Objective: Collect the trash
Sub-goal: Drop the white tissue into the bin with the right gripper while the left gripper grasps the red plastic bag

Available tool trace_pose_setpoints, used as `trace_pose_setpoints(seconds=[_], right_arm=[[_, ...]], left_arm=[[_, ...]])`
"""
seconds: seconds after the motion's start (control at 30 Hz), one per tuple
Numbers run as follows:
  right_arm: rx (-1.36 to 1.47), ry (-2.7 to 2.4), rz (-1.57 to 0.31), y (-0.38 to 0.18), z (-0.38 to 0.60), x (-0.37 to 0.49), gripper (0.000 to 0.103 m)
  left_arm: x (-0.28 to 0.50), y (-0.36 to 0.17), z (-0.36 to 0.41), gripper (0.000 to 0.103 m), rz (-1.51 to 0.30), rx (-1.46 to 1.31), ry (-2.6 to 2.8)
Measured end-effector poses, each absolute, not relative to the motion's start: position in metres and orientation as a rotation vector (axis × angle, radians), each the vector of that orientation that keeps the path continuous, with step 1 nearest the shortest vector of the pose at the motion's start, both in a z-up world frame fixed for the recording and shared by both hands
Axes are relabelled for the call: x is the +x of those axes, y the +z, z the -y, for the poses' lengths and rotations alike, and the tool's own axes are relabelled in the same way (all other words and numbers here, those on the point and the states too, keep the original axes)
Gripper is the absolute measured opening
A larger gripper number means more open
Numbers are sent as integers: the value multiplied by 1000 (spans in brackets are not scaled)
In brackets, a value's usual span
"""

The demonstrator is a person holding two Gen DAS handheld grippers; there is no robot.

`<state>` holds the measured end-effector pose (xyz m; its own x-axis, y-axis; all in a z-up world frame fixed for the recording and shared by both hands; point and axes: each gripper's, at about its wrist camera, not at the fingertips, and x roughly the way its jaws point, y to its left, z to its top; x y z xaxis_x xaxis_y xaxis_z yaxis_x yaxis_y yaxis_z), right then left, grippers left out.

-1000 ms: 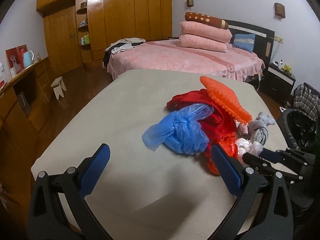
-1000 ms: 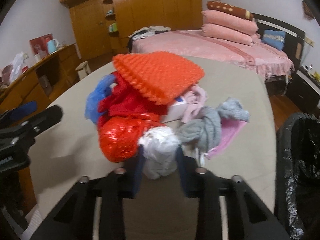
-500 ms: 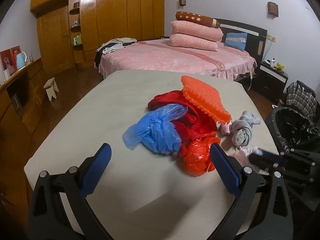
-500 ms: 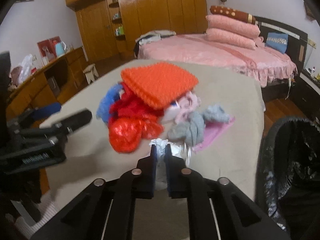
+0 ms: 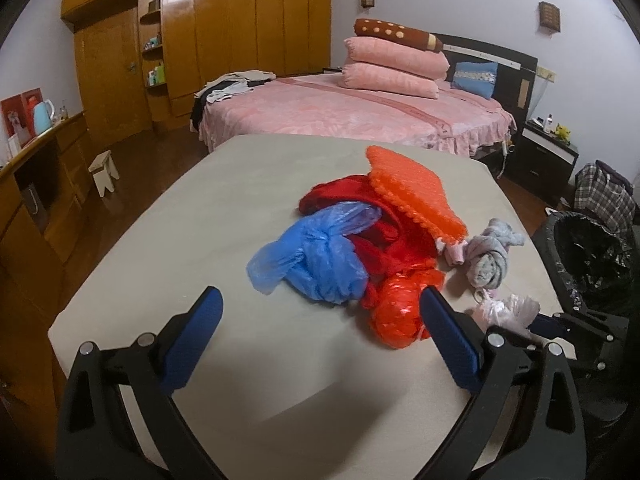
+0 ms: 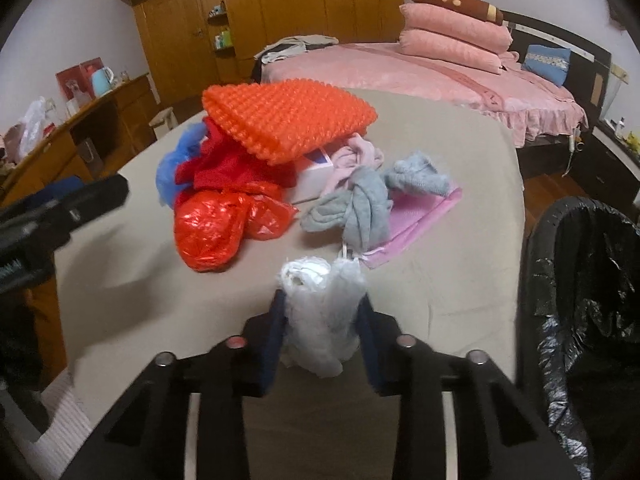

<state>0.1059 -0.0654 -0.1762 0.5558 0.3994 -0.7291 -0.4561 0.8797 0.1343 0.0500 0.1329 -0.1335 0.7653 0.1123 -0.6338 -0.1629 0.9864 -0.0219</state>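
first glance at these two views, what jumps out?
The bright heap mid-table: an orange bumpy mat lying over red cloth, with a crumpled red plastic bag in front and a blue plastic bag on its left side. Close to the lens, the right claw is shut on a white plastic wad, with the black-lined trash bin just right of the table. The left claw hangs open over the table's near edge.
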Motion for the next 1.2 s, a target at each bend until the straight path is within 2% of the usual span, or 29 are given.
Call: trace_pose_setpoints(seconds=[0.03, 0.1, 0.13, 0.17, 0.3, 0.47, 0.63, 0.7, 0.73, 0.87, 1.2], right_arm=[[-63, 495, -827, -171, 70, 105, 31], [-43, 487, -806, -163, 80, 103, 31], [-38, 482, -799, -158, 82, 104, 31], [-36, 469, -786, -153, 87, 103, 31], [-18, 424, -753, -140, 108, 99, 31], [-4, 386, -749, -135, 125, 98, 31], [4, 371, -754, -138, 133, 98, 31], [3, 369, -754, -137, 134, 98, 31], [2, 370, -753, -137, 134, 98, 31], [0, 371, -743, -135, 136, 95, 31], [28, 349, -690, -115, 154, 84, 32]], left_arm=[[51, -134, -130, 96, -685, -77, 139], [52, -135, -123, 89, -689, -78, 119], [53, -136, -118, 81, -694, -81, 100], [55, -138, -113, 79, -704, -87, 76], [63, -144, -94, 76, -720, -80, 51], [78, -155, -75, 68, -750, -71, 51], [91, -171, -68, 66, -790, -36, 87], [96, -176, -66, 58, -806, -27, 89], [97, -178, -66, 45, -820, -31, 74], [91, -174, -62, 41, -809, -24, 64], [54, -135, -40, 40, -730, -28, -37]])
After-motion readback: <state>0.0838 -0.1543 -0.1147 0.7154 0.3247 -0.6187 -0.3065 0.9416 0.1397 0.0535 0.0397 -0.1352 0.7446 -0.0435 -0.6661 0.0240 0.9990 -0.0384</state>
